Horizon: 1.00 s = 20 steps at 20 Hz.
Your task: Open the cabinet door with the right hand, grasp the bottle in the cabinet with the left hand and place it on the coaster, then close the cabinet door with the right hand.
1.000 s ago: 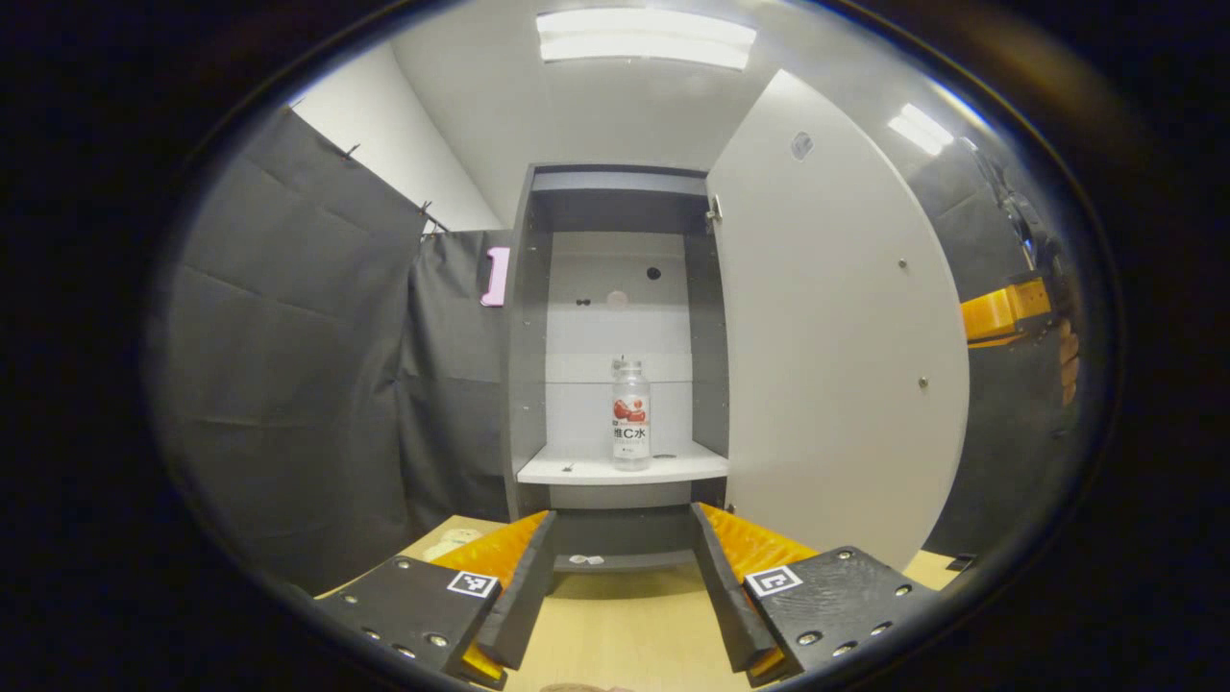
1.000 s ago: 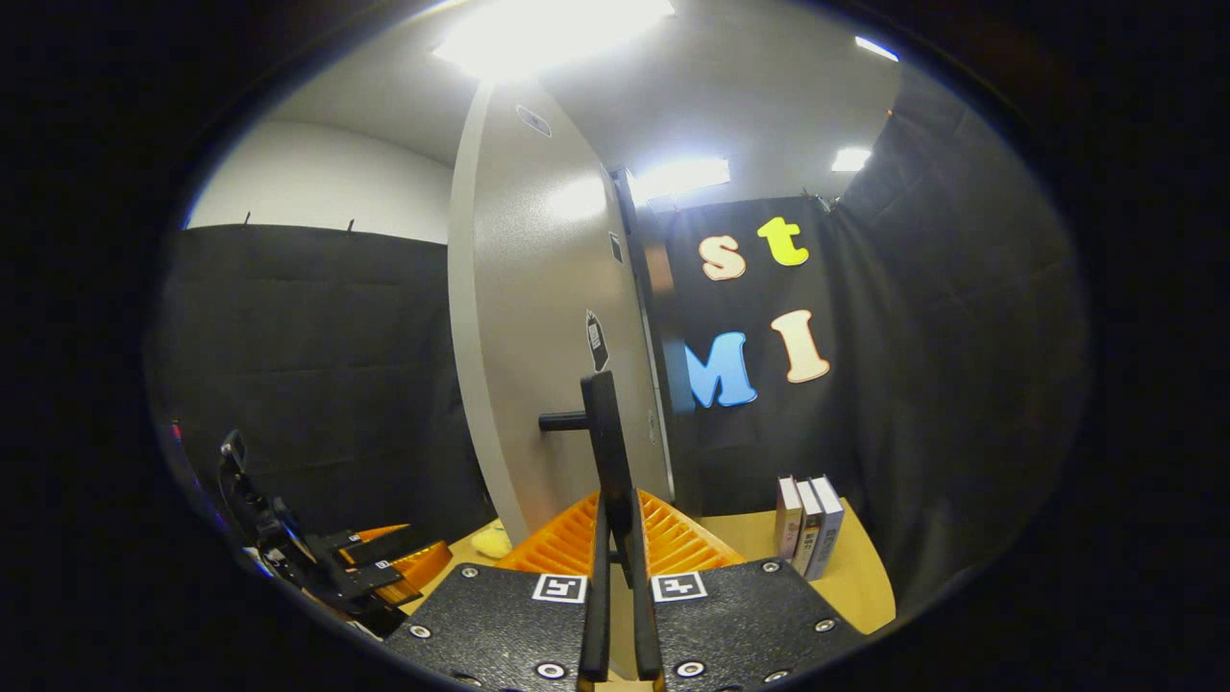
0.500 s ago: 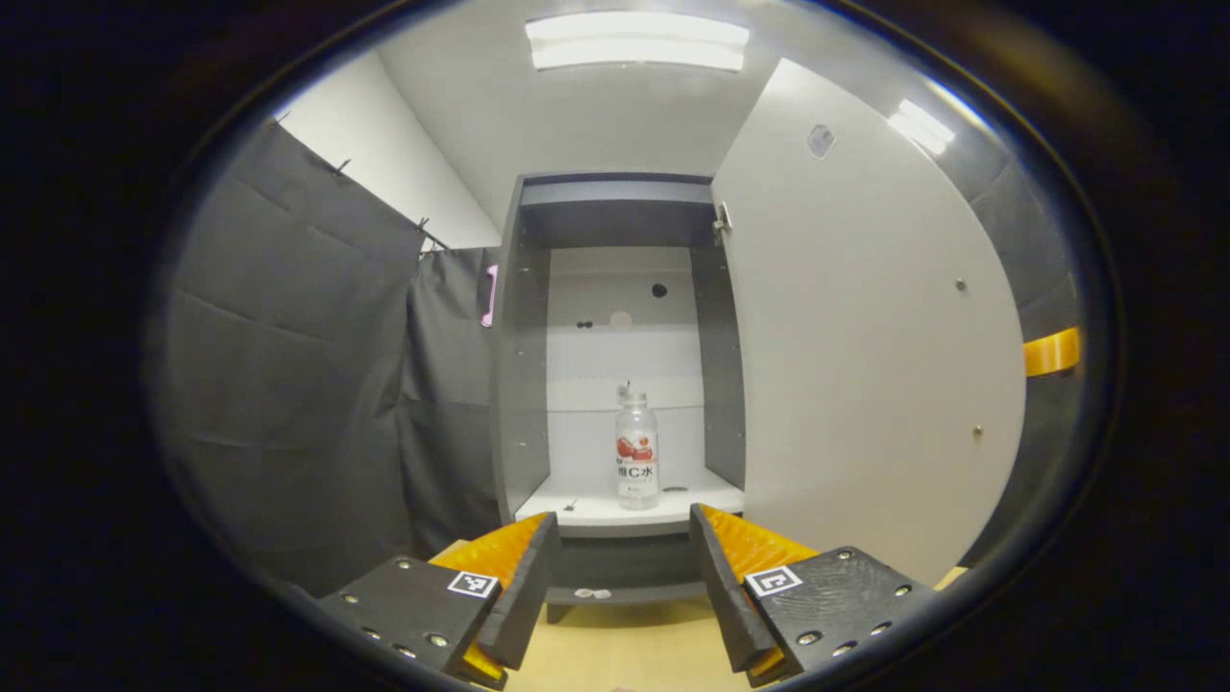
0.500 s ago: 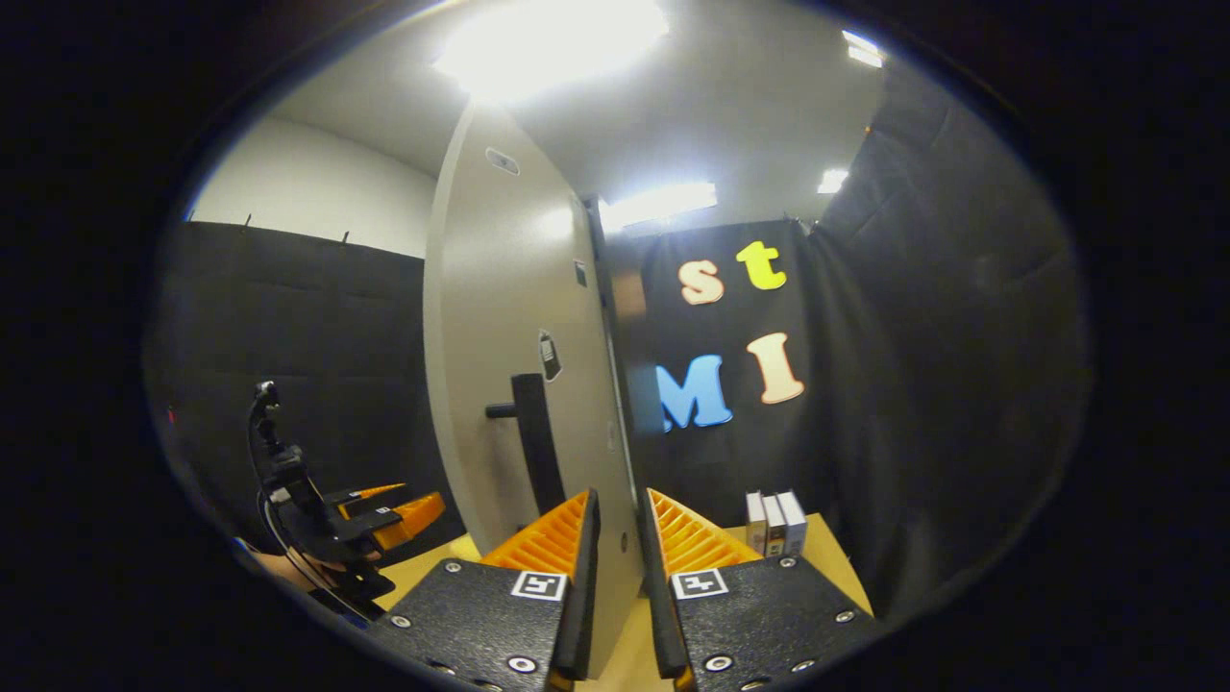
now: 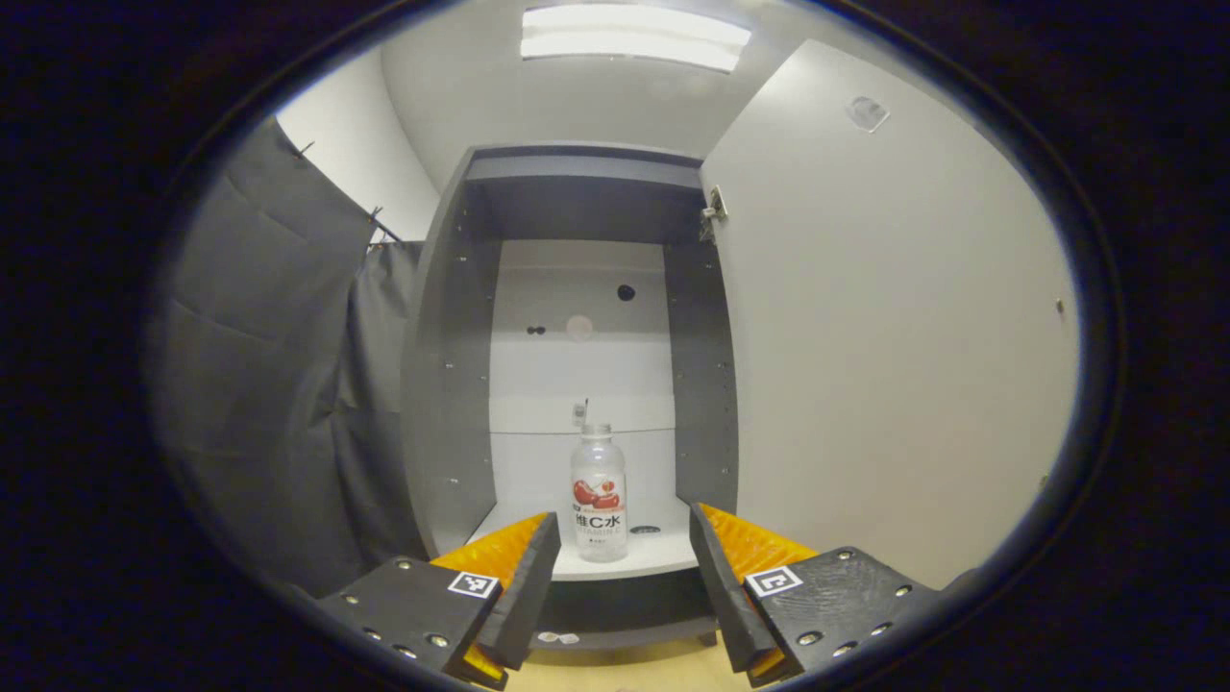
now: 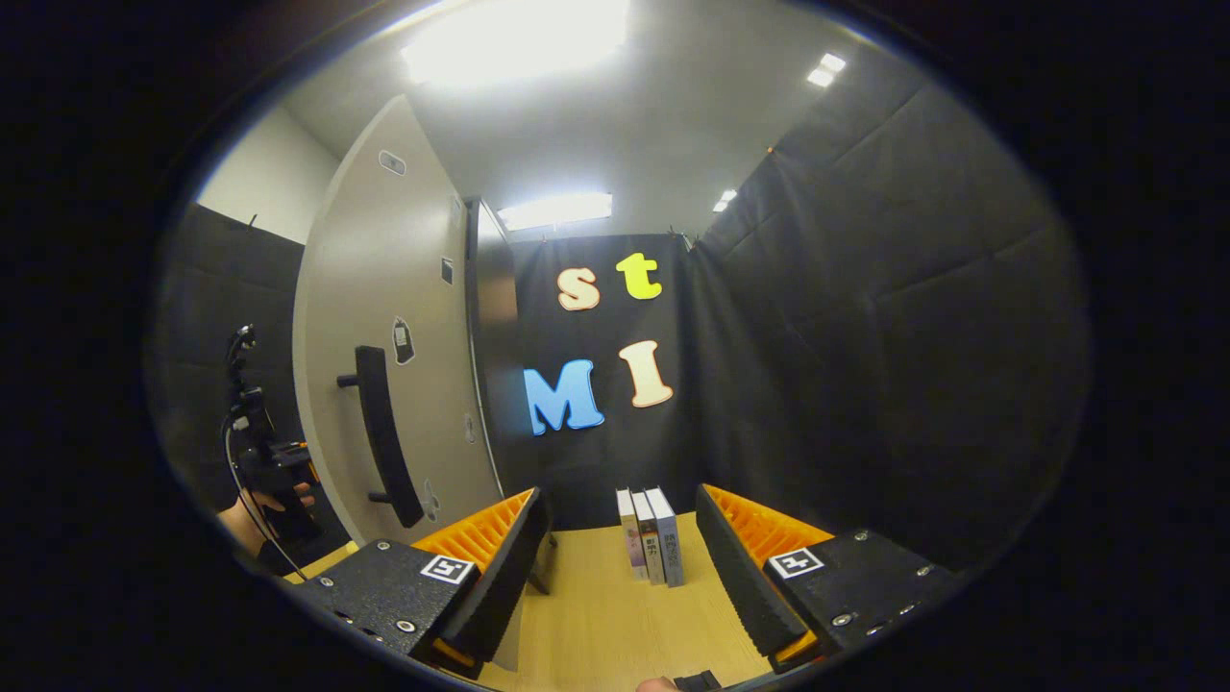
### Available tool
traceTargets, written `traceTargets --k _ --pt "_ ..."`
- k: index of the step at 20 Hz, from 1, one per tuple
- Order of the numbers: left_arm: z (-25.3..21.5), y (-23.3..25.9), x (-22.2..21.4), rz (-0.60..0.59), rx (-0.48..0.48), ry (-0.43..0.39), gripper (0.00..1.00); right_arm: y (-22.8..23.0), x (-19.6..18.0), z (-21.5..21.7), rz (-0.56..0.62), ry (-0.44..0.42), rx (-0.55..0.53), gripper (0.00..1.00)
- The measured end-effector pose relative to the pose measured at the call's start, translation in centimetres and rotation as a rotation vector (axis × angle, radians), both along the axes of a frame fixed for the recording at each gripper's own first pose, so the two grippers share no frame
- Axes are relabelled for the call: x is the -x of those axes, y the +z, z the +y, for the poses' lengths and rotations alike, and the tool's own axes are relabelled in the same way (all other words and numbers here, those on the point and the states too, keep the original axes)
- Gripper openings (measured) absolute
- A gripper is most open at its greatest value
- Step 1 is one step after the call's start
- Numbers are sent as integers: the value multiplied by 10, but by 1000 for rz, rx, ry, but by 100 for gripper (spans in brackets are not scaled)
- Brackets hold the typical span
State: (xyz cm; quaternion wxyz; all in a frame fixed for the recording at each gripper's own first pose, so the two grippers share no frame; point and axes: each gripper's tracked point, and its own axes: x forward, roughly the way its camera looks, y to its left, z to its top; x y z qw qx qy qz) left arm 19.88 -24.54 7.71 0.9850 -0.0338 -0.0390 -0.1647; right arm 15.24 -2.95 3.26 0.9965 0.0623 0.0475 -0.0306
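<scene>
Black cloth walls [image 6: 865,317], white ceiling with strip lights [image 5: 634,34], wooden tabletop [image 6: 615,625], 3 books [image 6: 651,548]

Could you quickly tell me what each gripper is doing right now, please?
Left gripper: open, empty, facing the bottle.
Right gripper: open, holding nothing.

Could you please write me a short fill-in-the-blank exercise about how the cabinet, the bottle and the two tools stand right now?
1. The cabinet door stands ____.
2. The bottle stands upright on the cabinet's ____.
3. The left tool faces the bottle with its jaws ____.
4. The right tool is off the door handle and holds ____.

Missing words: open; shelf; open; nothing
</scene>
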Motion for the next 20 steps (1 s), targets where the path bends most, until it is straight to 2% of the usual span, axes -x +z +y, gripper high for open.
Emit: traceTargets --k 3,4,5,10,13,14,15,16,20 --pt "-8 -9 -40 20 8 -23 77 -12 0 0 30 -53 -1 95" --pt "-10 -14 -53 26 4 -25 80 -15 -2 1 39 -67 -6 95" --pt "-11 -17 -65 30 0 -24 77 -20 -4 2 48 -79 -12 95" --pt "-18 -53 -123 88 -17 -35 77 -37 -8 8 94 -131 -13 95" --pt "-24 -68 -144 113 -13 -45 77 -46 -10 8 117 -166 -20 95" --pt "-24 -70 -151 111 -9 -43 77 -48 -10 9 121 -174 -23 91" --pt "-24 -71 -157 110 -9 -37 74 -50 -11 9 124 -182 -23 95" --pt "-23 -73 -162 107 -14 -31 77 -52 -10 9 127 -191 -20 95" --pt "-25 -78 -181 103 -18 -12 77 -56 -7 4 130 -231 -12 95"
